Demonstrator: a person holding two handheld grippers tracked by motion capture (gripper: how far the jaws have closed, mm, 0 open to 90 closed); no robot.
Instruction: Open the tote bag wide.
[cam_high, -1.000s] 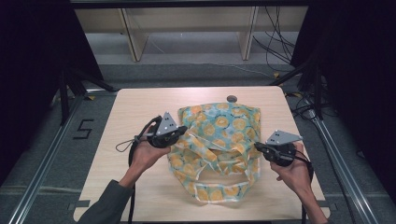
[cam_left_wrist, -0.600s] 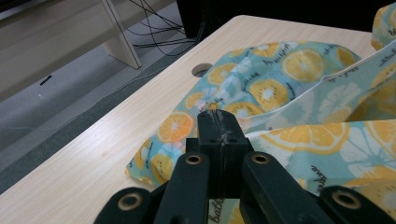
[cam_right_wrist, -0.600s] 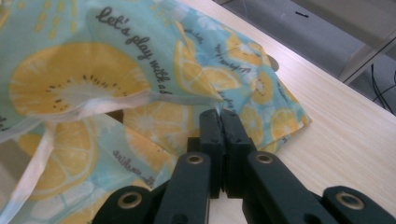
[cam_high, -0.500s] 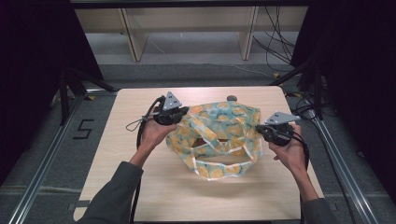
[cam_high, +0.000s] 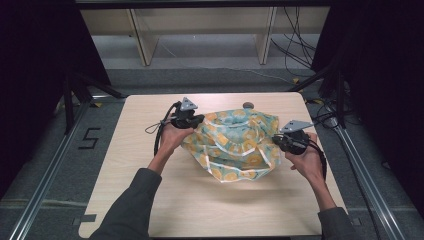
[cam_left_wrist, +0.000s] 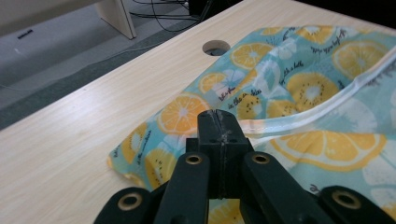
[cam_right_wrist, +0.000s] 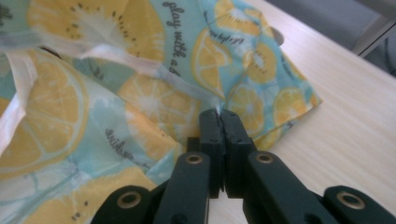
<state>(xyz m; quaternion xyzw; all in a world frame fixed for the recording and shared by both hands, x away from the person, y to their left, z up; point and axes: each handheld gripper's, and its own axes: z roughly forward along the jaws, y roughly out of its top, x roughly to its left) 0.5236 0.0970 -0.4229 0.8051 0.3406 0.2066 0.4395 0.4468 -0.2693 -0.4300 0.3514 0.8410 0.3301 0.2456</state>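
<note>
A cloth (cam_high: 235, 145) with a print of orange and kiwi slices on pale blue and white trim lies bunched in the middle of the wooden table (cam_high: 150, 200). My left gripper (cam_high: 198, 121) is at the cloth's left edge, jaws shut on a pinch of the cloth (cam_left_wrist: 303, 88), as the left gripper (cam_left_wrist: 219, 116) view shows from close up. My right gripper (cam_high: 275, 140) is at the cloth's right edge. In its own view the right gripper (cam_right_wrist: 220, 114) is shut on a fold of the cloth (cam_right_wrist: 116, 93). Between them the cloth hangs slightly raised and doubled over.
A round hole (cam_high: 247, 105) in the table lies just beyond the cloth's far edge. Behind the table stand pale shelf legs (cam_high: 142, 42) and loose cables (cam_high: 295, 55) on the floor. Metal rails (cam_high: 45, 180) run along both sides.
Both grippers have moved away from the person toward the far side of the table, carrying the cloth's near part up and over the rest, so the cloth now covers a smaller area.
</note>
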